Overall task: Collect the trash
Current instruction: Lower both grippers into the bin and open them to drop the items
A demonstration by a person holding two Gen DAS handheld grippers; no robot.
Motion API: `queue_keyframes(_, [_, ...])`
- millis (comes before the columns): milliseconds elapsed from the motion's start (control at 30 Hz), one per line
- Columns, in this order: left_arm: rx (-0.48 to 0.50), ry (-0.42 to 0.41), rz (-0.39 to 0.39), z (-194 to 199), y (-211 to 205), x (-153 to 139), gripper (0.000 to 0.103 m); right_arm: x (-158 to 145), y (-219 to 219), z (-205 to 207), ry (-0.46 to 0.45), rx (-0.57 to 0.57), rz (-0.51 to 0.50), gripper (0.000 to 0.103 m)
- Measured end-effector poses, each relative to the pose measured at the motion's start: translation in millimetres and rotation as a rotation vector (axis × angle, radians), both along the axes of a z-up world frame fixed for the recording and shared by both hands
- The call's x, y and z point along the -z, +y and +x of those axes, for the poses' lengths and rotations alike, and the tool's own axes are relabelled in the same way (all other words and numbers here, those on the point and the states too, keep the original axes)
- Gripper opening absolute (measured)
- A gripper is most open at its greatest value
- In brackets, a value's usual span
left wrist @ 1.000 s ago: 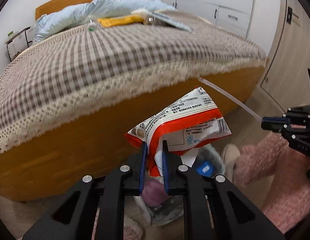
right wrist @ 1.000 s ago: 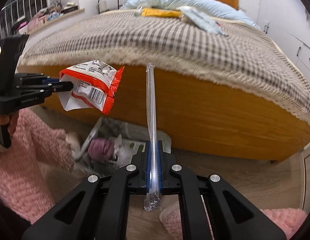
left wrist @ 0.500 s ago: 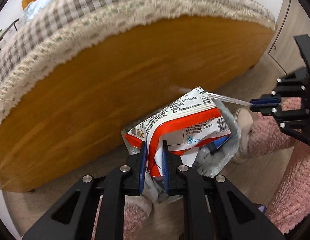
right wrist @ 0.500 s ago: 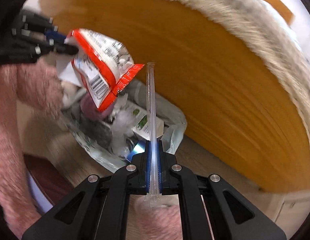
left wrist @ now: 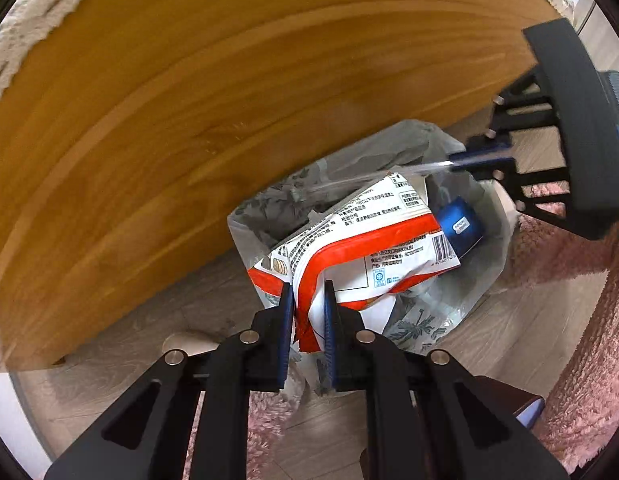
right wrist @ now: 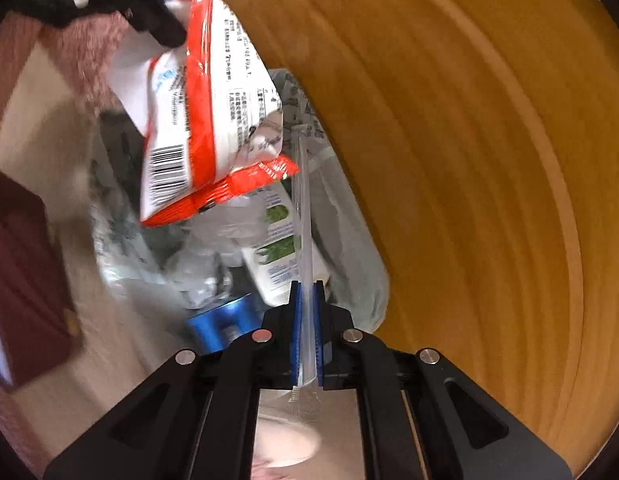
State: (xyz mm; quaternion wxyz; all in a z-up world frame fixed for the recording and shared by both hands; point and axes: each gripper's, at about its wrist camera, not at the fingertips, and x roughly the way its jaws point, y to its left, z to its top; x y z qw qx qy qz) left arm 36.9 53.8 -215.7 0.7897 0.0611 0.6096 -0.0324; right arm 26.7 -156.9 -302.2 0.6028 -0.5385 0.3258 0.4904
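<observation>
Bed top gone from view, left gripper fingers clamping snack wrapper, right gripper pinching straw (both now above trash bag).

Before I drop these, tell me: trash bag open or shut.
Open: the trash bag mouth gapes; a blue can and other trash show inside.

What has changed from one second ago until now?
Both grippers came down from bed height to just over the open trash bag. The left gripper still clamps the red-white wrapper; the right gripper still clamps the clear straw. Nothing released.
</observation>
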Motion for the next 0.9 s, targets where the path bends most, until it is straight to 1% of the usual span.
queue_keyframes(100, [0.003,0.024,0.002,2,-3,9,0.012,14,12,1,-0.051,-0.069,-0.033,0.006])
queue_keyframes(133, [0.002,0.027,0.002,1,-1,8,0.012,19,15,2,-0.066,-0.082,-0.044,0.006])
queue_keyframes(267, [-0.014,0.044,0.0,2,4,10,0.012,37,24,9,-0.107,-0.089,-0.059,0.006])
queue_keyframes(433, [-0.047,0.058,-0.005,3,10,15,0.012,47,29,12,-0.117,-0.059,-0.034,0.006])
queue_keyframes(600, [-0.07,0.069,-0.002,5,16,22,0.012,51,30,21,-0.082,-0.013,-0.031,0.006])
queue_keyframes(667, [-0.076,0.072,-0.002,5,16,23,0.012,50,30,30,-0.069,-0.002,-0.031,0.008])
queue_keyframes(733, [-0.079,0.073,0.002,7,17,25,0.012,47,28,34,-0.053,0.011,-0.032,0.015])
queue_keyframes(767, [-0.079,0.074,0.004,7,17,26,0.012,46,27,37,-0.044,0.022,-0.035,0.034])
queue_keyframes(800, [-0.08,0.075,0.007,8,17,27,0.012,45,26,37,-0.036,0.027,-0.035,0.055])
queue_keyframes(833, [-0.08,0.076,0.01,9,16,27,0.012,43,25,38,-0.024,0.032,-0.032,0.061])
queue_keyframes(867, [-0.079,0.079,0.012,9,15,28,0.012,40,25,39,-0.016,0.036,-0.028,0.062])
queue_keyframes(900, [-0.08,0.082,0.013,9,15,30,0.012,37,24,40,-0.007,0.043,-0.025,0.066])
